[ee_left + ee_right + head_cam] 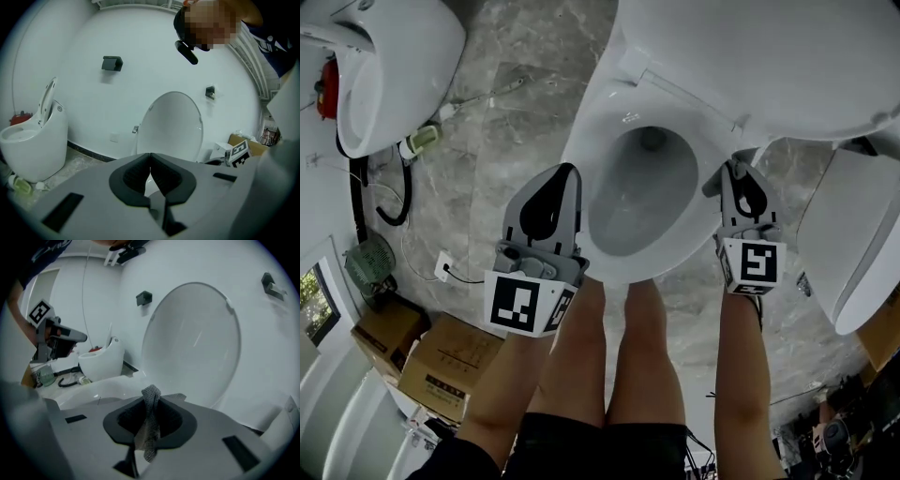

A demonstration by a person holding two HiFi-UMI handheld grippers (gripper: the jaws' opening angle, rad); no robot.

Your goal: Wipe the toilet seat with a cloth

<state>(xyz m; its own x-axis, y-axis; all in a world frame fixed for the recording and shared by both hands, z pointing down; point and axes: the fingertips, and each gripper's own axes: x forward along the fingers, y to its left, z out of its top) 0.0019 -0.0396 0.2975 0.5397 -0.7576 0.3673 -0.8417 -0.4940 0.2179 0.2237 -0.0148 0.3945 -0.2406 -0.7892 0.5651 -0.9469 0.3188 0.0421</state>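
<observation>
Right gripper view: right gripper (150, 401) pinching cloth (150, 427); left gripper (150, 165) jaws together, empty. Approach step; next, press cloth onto toilet seat (609, 122), centre frame.

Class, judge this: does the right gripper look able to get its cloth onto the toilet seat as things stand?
Probably yes: the right gripper, shut on the cloth, hangs beside the toilet seat's edge, the lid is raised, and nothing lies between.

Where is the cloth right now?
The cloth is pinched between the right tongs, poking up in the middle of the right gripper view. In the head view, those tongs are at the right edge of the toilet seat.
</observation>
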